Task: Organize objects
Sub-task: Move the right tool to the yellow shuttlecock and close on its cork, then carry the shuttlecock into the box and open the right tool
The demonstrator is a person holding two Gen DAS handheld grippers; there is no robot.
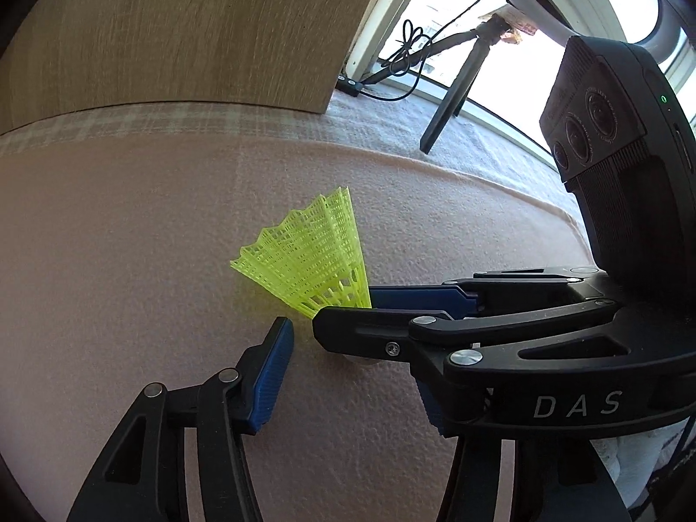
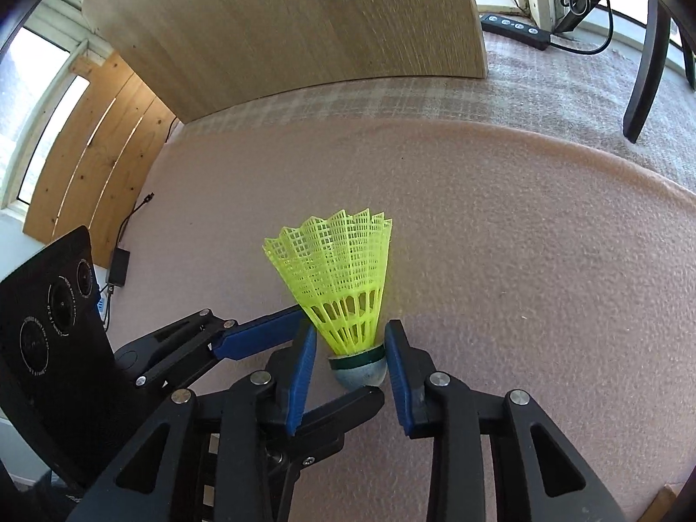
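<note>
A neon-yellow plastic shuttlecock (image 2: pixel 339 278) with a pale cork base lies on the pink blanket (image 2: pixel 500 261), skirt pointing away. My right gripper (image 2: pixel 351 341) is shut on its base: one blue pad lies against the cork and the other pad's tip against the lowest skirt ribs. In the left wrist view the shuttlecock (image 1: pixel 309 256) sits just past my left gripper (image 1: pixel 348 369), which stands open. The right gripper (image 1: pixel 346 311) crosses in from the right between the left gripper's fingers and hides most of the cork and the left gripper's right finger.
A wooden panel (image 2: pixel 282 35) stands at the blanket's far edge. A black tripod leg (image 1: pixel 443 108) and cables stand at the back right by the window. A small black adapter (image 2: pixel 118 267) with a cord lies at the left. A dark control bar (image 2: pixel 513 30) lies at the far right.
</note>
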